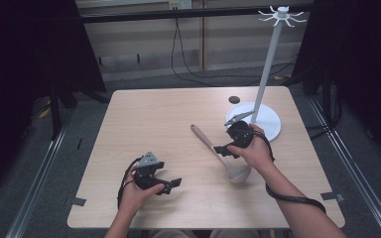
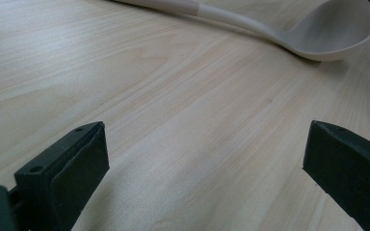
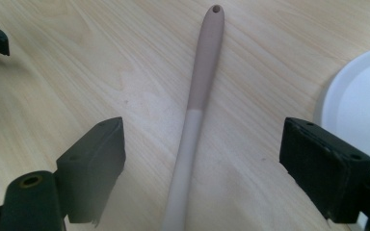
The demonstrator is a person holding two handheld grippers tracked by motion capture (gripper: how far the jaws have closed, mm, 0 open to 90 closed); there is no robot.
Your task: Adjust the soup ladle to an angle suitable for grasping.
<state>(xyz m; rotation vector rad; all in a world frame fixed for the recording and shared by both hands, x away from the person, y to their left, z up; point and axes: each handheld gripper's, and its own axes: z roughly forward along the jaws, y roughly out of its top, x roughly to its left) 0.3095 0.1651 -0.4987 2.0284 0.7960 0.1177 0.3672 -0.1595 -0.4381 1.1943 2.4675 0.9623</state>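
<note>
Ladle (image 1: 218,151) of pale silicone with a tan upper handle lies flat on the light wooden table (image 1: 144,119), right of centre, its handle end pointing up and left toward the far side and its bowl resting near the person's right wrist. The right gripper (image 1: 224,148), held in the person's right hand (image 1: 253,148), hovers directly over the ladle's handle. In the right gripper view, its two black jaws stand wide apart, one on either side of the handle (image 3: 195,115), not touching it; a small hanging hole shows at the handle's tip. At the right edge of that view curves the white round base (image 3: 361,91) of a stand. In the high view, this white stand (image 1: 268,69) rises from its base at the table's far right, with hooks fanned out at its top. A small dark disc (image 1: 234,99) lies just left of the base. The left gripper (image 1: 171,184) sits low at the table's near left, well apart from the ladle, jaws spread with only bare wood between them; the ladle's bowl (image 2: 332,31) shows farther off.
</note>
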